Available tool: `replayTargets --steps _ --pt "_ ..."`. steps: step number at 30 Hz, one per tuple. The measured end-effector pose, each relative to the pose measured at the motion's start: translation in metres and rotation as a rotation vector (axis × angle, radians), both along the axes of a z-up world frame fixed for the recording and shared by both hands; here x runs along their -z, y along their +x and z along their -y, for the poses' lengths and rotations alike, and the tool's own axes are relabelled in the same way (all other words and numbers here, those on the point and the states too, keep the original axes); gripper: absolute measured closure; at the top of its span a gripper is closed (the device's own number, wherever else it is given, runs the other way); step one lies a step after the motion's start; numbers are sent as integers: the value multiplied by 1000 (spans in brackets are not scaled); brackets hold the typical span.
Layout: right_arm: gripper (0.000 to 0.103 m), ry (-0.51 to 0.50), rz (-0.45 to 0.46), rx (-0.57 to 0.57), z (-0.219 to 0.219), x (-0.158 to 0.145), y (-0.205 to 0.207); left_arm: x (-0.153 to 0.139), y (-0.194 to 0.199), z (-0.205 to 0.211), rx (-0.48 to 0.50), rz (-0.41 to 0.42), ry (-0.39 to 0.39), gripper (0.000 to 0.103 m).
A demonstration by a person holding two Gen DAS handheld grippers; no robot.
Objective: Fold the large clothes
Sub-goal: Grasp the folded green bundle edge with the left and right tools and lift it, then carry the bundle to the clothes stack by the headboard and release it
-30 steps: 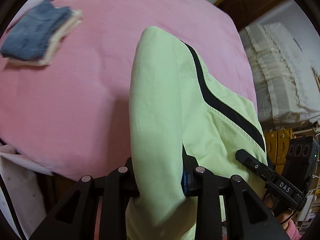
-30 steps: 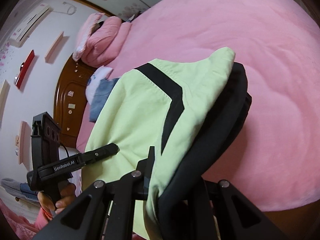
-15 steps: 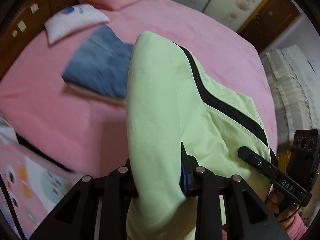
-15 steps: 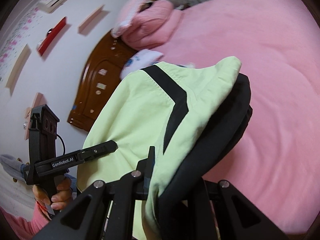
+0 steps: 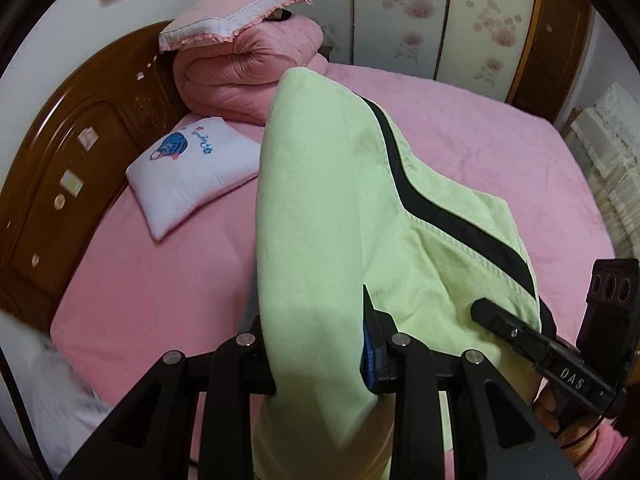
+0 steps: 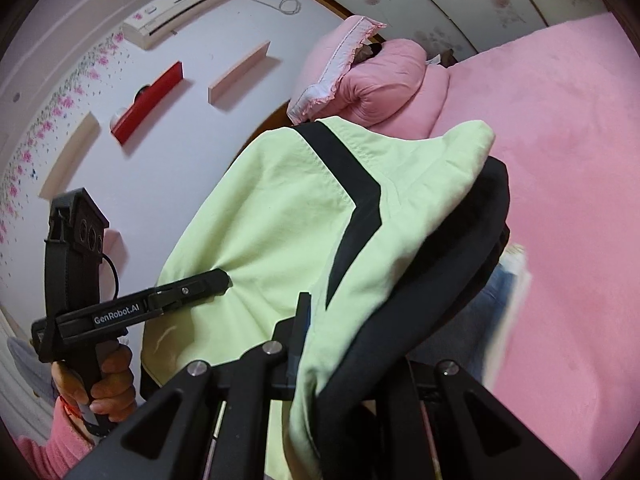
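A folded light green garment (image 5: 328,200) with a black stripe hangs between both grippers above the pink bed (image 5: 460,140). My left gripper (image 5: 318,344) is shut on one thick end of it; the cloth hides its left finger. In the left wrist view my right gripper (image 5: 480,308) grips the garment's other end at the lower right. In the right wrist view the garment (image 6: 272,208) shows green and black layers, with my right gripper (image 6: 348,344) shut on them. There, my left gripper (image 6: 222,278), in a person's hand (image 6: 108,380), pinches the cloth at the left.
A rolled pink quilt (image 5: 240,68) with a frilled pillow on top lies by the wooden headboard (image 5: 60,152). A white printed pillow (image 5: 192,168) lies beside it. A blurred blue folded stack (image 6: 492,312) shows under the garment. Wall shelves (image 6: 240,76) and wardrobe doors (image 5: 400,20) stand behind.
Both grippers have carried the garment across the bed toward the headboard; the blue stack left the left view and the quilt and pillow came in. Both grips are unchanged.
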State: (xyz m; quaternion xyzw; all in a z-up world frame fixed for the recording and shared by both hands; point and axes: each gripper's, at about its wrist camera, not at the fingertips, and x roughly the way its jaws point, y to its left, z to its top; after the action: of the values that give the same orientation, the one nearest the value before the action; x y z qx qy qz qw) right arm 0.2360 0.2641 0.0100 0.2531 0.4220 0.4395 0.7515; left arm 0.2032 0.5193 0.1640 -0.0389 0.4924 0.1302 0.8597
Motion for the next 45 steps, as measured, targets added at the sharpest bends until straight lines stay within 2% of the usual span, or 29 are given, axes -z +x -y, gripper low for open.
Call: replayTargets --steps 2,5,6,7,8,9,10,12,14,15,16,18,19,21,22,23,26,28,29,30,34,37,39,40,42,45 --pt "93 21 -21 24 -14 29 15 35 22 -23 33 -7 7 75" --pt "92 -30 -13 66 -40 96 30 122 47 -52 74 -42 -16 75" --pt "91 -91 -43 72 -50 128 36 154 52 -58 84 -82 -18 75" --pt "91 -162 -94 66 -58 153 41 191 60 -67 84 -164 -21 74" --pt "91 -243 -170 36 -67 181 46 228 67 -75 65 -286 -18 71" --pt "91 -304 -252 -11 -73 208 50 250 70 -81 51 -326 19 63" --pt "87 -336 -258 -22 -72 220 50 254 69 -85 36 -309 28 56" --pt "82 -316 -191 -38 -65 220 49 250 63 -89 15 -239 21 54" --pt "77 -338 -141 -53 -63 217 50 250 60 -91 -9 -227 -1 51" --pt "77 -344 -134 -78 -62 217 50 251 59 -90 -22 -229 11 45" --pt "75 -341 -140 -106 -61 219 52 252 57 -86 -44 -243 49 30" --pt "73 -331 -145 -162 -55 220 55 255 56 -79 -87 -282 118 14" --pt "70 -333 -143 -181 -53 219 57 256 54 -74 -100 -300 117 14" --pt "59 -352 -118 -245 -43 212 55 264 54 -63 -108 -354 91 14" --pt "42 -372 -103 -255 -38 209 53 266 52 -53 -116 -381 139 14" --pt "33 -401 -80 -262 -30 206 51 265 49 -45 -123 -383 179 14" --pt "28 -453 -58 -290 6 203 38 262 34 -15 -163 -372 321 14" --pt "28 -570 -57 -264 34 208 29 259 17 7 -197 -358 437 14" --pt "28 -645 -52 -239 48 213 23 258 7 20 -210 -353 442 14" --pt "28 -740 -64 -207 70 220 13 258 -4 30 -221 -352 403 14" --pt "19 -945 -177 -89 132 232 -16 267 -53 68 -285 -363 217 14" --pt "17 -1113 -294 54 190 237 -50 285 -97 99 -327 -440 66 14" --pt "17 -1208 -395 127 219 241 -73 301 -118 118 -311 -502 0 14" --pt "17 -1265 -473 173 237 244 -88 307 -125 125 -292 -532 -7 14" --pt "17 -1293 -598 258 265 245 -117 319 -144 159 -187 -611 4 14" --pt "16 -1215 -755 387 300 239 -169 313 -172 226 31 -605 93 14"
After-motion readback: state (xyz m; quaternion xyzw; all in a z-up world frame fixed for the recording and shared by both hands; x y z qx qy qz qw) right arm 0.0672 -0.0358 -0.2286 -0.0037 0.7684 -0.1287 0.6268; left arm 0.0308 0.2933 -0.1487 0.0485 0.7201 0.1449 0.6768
